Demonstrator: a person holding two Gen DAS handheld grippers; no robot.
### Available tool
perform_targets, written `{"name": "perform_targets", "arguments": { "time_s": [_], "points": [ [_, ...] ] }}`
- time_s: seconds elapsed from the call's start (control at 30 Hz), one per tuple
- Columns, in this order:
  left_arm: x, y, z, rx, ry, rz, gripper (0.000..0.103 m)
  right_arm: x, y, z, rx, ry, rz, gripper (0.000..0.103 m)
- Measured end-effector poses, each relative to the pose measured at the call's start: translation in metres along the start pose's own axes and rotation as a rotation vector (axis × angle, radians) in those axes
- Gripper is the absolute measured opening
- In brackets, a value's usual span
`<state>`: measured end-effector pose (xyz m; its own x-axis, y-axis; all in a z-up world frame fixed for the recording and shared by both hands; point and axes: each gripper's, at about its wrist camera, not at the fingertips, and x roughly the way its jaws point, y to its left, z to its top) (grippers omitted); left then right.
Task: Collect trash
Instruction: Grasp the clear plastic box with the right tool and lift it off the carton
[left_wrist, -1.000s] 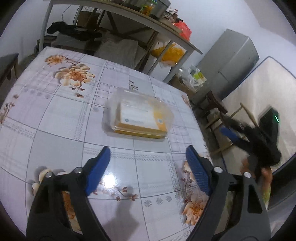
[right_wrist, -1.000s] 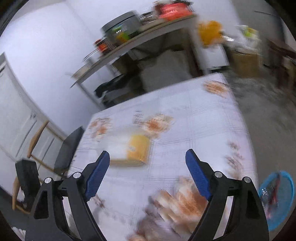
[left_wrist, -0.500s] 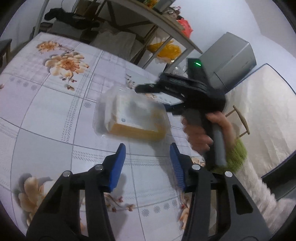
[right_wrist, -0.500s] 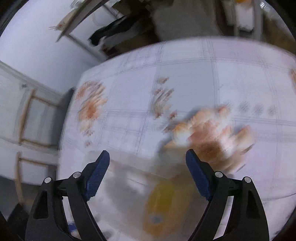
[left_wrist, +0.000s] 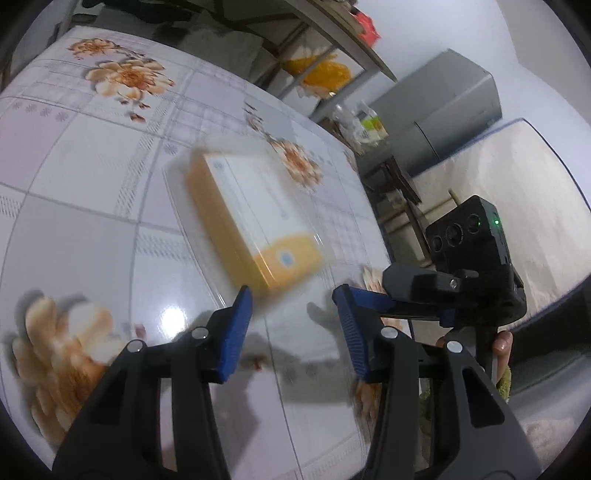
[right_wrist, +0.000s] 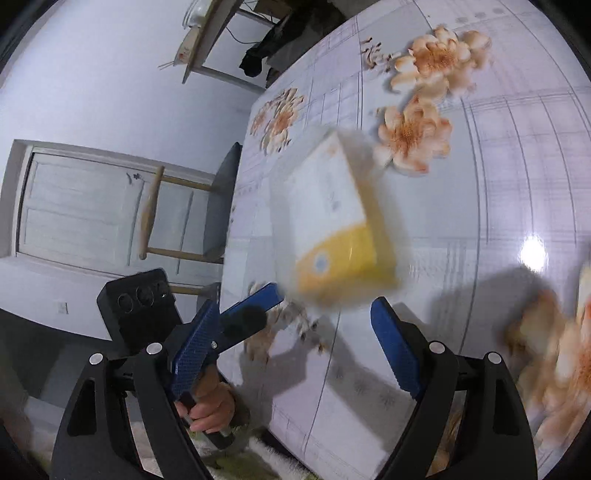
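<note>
A clear plastic container holding a yellow and white box lies on the floral tablecloth; it also shows, blurred, in the right wrist view. My left gripper is open, partly narrowed, just short of the container's near end. My right gripper is open, its blue fingers on either side of the container's near end, not touching. The right gripper shows at the table's right edge in the left wrist view. The left gripper shows in the right wrist view.
A metal shelf with clutter and a yellow bag stands behind the table. A grey cabinet and a mattress are on the right. A wooden chair and a white door are beside the table.
Both grippers have moved closer to the container. The right gripper swung round from over the table to the near right edge. The left jaws narrowed, then reopened slightly.
</note>
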<state>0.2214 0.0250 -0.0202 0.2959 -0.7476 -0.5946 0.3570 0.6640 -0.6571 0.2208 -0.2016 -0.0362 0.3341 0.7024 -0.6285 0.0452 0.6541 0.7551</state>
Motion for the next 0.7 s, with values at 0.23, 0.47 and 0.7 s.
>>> {"name": "perform_targets", "arguments": {
  "time_s": [0.23,0.47,0.7],
  "points": [
    [-0.018,-0.009,-0.007,0.054,-0.039,0.059,0.044,-0.022,0.038,0.001,-0.164,-0.161,-0.341,0.088],
    [-0.029,0.005,-0.004,0.033,-0.063,0.294,0.056,0.040,0.092,0.036,-0.445,-0.117,-0.596,0.096],
    [-0.040,0.017,-0.005,0.007,-0.056,0.319,0.060,0.100,0.099,0.046,-0.511,-0.056,-0.717,0.096]
  ]
}}
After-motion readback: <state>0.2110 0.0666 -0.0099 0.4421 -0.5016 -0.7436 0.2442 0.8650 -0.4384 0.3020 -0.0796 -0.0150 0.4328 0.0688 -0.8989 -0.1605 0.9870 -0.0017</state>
